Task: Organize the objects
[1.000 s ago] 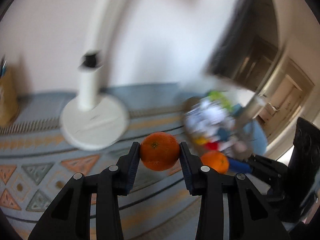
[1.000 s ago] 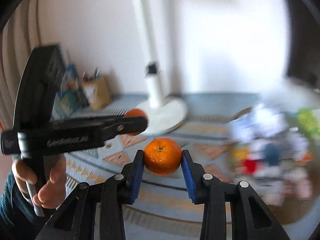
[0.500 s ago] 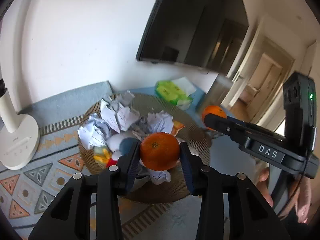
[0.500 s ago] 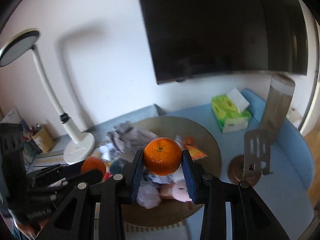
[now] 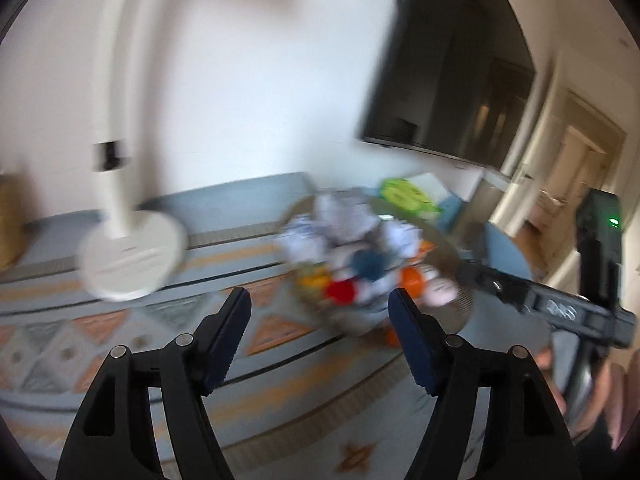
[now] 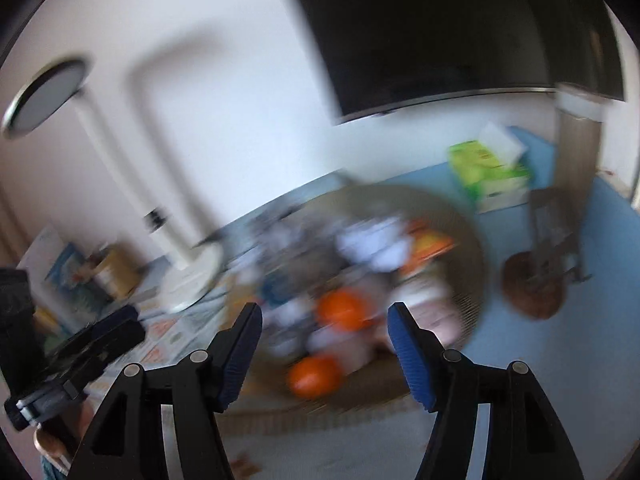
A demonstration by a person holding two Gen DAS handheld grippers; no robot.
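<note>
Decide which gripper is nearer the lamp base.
Left. The lamp base lies just ahead-left of the left gripper; the right gripper faces the basket, farther right. Both sets of jaws have just been opening, empty.

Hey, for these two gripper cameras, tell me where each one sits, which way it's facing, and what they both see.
Left wrist: on the left hand-held gripper, looking forward and down past its open, empty fingers at the lamp base and cluttered round tray; the right hand-held gripper and the hand holding it show at the right edge.
Right wrist: on the right hand-held gripper, facing the same tray with two oranges; its jaws have just opened, nothing between them.
Shared: tray, lamp, wall screen, green tissue box.
</note>
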